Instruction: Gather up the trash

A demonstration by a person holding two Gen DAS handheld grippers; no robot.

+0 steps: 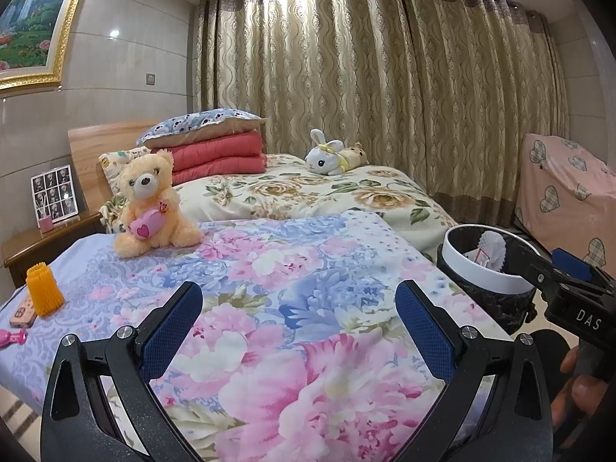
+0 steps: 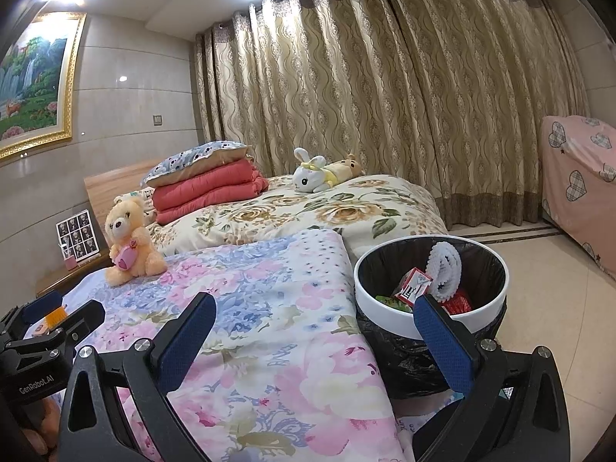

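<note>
A white-rimmed trash bin (image 1: 481,274) lined with a black bag stands on the floor against the bed's right side. In the right wrist view the bin (image 2: 389,310) holds a white foam net (image 2: 446,267), a red-and-white carton (image 2: 414,287) and red wrappers. An orange foam net (image 1: 43,288) stands upright on the floral quilt at the far left, next to a pink-and-beige flat item (image 1: 23,313) and a small pink piece (image 1: 13,335). My left gripper (image 1: 298,290) is open over the quilt, holding nothing. My right gripper (image 2: 313,302) is open and holds nothing, its right finger in front of the bin.
A teddy bear (image 1: 152,204) sits on the quilt (image 1: 308,308). Farther back lie a rabbit plush (image 1: 327,154), folded red blankets (image 1: 219,156) and a pillow. A wooden nightstand (image 1: 34,244) is at the left, tiled floor (image 2: 558,288) and pink-covered furniture (image 2: 581,177) at the right.
</note>
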